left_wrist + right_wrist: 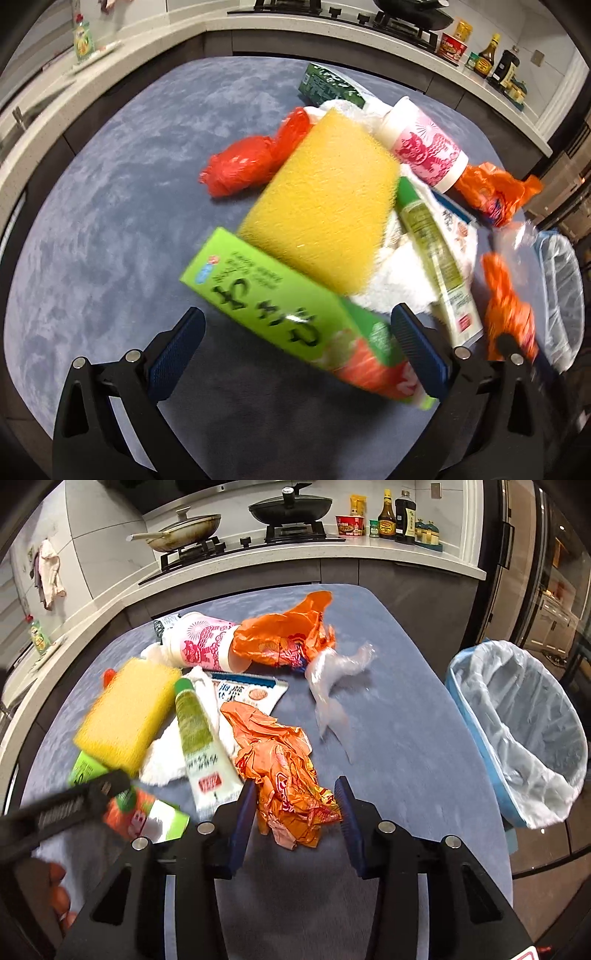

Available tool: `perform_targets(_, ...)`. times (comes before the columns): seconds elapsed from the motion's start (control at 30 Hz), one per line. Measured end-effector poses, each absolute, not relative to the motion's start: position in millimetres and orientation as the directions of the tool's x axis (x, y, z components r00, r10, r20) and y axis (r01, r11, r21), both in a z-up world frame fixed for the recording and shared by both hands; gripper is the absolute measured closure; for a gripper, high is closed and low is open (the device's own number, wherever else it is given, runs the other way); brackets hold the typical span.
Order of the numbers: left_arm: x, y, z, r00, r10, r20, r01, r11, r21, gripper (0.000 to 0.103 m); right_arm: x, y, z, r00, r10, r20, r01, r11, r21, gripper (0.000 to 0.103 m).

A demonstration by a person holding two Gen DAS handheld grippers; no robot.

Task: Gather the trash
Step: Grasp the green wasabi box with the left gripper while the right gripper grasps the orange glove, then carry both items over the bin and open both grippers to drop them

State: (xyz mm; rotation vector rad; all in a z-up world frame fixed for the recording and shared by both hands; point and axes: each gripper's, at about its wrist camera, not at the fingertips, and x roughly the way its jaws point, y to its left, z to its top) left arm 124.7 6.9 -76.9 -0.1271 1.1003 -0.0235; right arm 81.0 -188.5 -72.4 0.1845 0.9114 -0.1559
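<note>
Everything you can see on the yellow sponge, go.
The yellow sponge is a thick rectangular block with a coarse, porous foam look, plain yellow, no visible dirt or print. It is blurred in both views. It sits tilted, not flat: its near end overlaps the green box and its far side lies against the white cloth. The red bag sits beside it on the left in the left wrist view, the green tube on its other side. Neither gripper touches it.

A white counter [369,550] runs across the top, with a gas hob [243,542] and grey cabinets [406,590] below.
</note>
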Motion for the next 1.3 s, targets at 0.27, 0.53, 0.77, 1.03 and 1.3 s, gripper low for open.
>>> perform_targets(0.27, 121.1, 12.8, -99.4, 0.396, -0.037, -0.917, -0.081, 0.994, -0.075, 0.01, 56.8, -196.1, -61.7, 0.607, -0.07, -0.791, 0.223, 0.971, 0.084, 0.061)
perform_targets(0.53, 87.9, 41.0, -94.7, 0.426, -0.112, -0.898, 0.022, 0.993, -0.114, 0.058, 37.1, -200.2, -57.7, 0.608, -0.072, -0.791, 0.234, 0.968, 0.092, 0.061)
perform_targets(0.77, 62.3, 51.1, -77.7, 0.472, -0.132, -0.872, 0.068, 0.991, -0.113, 0.063, 20.7, -201.7, -47.4, 0.624, -0.087, -0.776, 0.24, 0.967, 0.085, 0.062)
perform_targets(1.03, 37.0, 53.5, -27.5, 0.583, -0.136, -0.801, 0.121, 0.989, -0.079, 0.066, 4.7, -207.8, -26.5, 0.663, -0.099, -0.742, 0.25, 0.964, 0.095, 0.062)
perform_targets(1.3, 27.7, 18.2, 26.8, 0.638, -0.263, -0.724, 0.257, 0.959, -0.122, 0.066, -9.2, -234.8, -4.8, 0.694, -0.116, -0.711, 0.294, 0.947, 0.132, 0.062)
